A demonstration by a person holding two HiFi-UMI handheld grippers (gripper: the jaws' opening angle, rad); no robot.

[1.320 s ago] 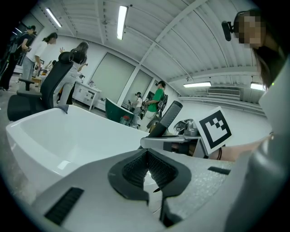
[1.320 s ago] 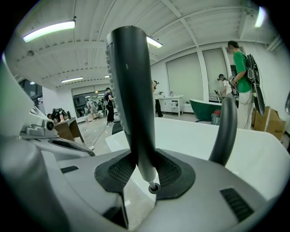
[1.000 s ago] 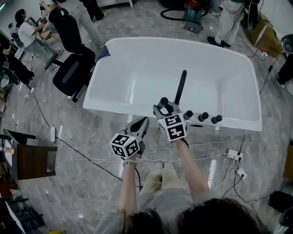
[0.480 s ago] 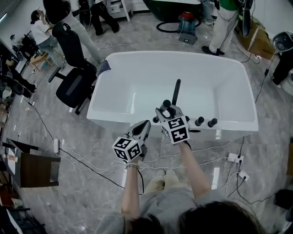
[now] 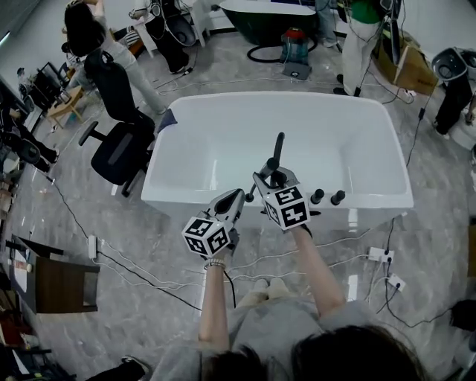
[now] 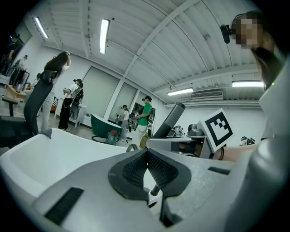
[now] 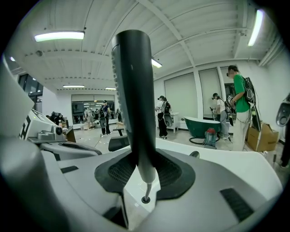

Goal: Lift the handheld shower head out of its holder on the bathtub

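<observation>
The black stick-shaped handheld shower head stands upright, clamped by its lower handle between the pads of my right gripper. It hangs above the white bathtub's near rim. A thin metal hose runs from its lower end down into the round holder hole in the rim. My left gripper hovers just left of the right one, shut with nothing between its pads. In the left gripper view the shower head rises beside the right gripper's marker cube.
Two black tap knobs sit on the rim right of the holder. A black office chair stands left of the tub. Cables and a power strip lie on the floor by my feet. People, a green tub and a vacuum are behind.
Both grippers have risen. The shower head has come up with the right gripper, higher above the tub rim, and stayed upright. The left gripper stayed shut beside it.
</observation>
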